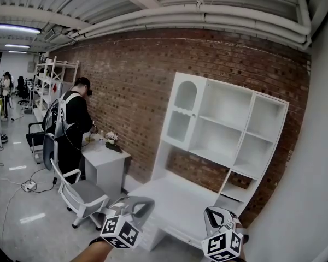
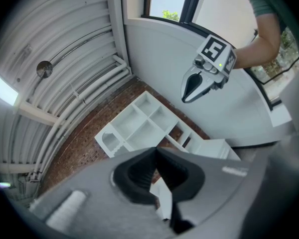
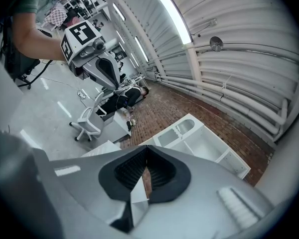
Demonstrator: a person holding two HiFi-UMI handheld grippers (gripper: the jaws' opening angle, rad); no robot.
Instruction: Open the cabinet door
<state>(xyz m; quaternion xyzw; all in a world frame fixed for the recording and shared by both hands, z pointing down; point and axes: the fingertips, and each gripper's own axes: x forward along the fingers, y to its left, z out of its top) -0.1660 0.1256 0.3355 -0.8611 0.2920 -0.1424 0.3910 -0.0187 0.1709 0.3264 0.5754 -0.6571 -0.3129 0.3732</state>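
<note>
A white desk-and-shelf unit [image 1: 224, 141] stands against the brick wall. Its cabinet door [image 1: 184, 112], with an arched window, is at the upper left and looks shut. My left gripper [image 1: 146, 203] and right gripper [image 1: 211, 212] sit low in the head view, well short of the unit, touching nothing. In the left gripper view the left gripper [image 2: 156, 150] is shut and empty, with the unit [image 2: 139, 123] far beyond and the right gripper [image 2: 199, 83] alongside. In the right gripper view the right gripper [image 3: 147, 147] is shut and empty, aimed toward the unit [image 3: 204, 146], with the left gripper [image 3: 100, 68] beside it.
A person in black with a backpack [image 1: 72, 130] stands at a small white table [image 1: 106, 162] left of the unit. A white office chair [image 1: 79, 192] is in front of that table. A white wall [image 1: 311, 190] closes the right side. The unit's desk top [image 1: 175, 198] juts toward me.
</note>
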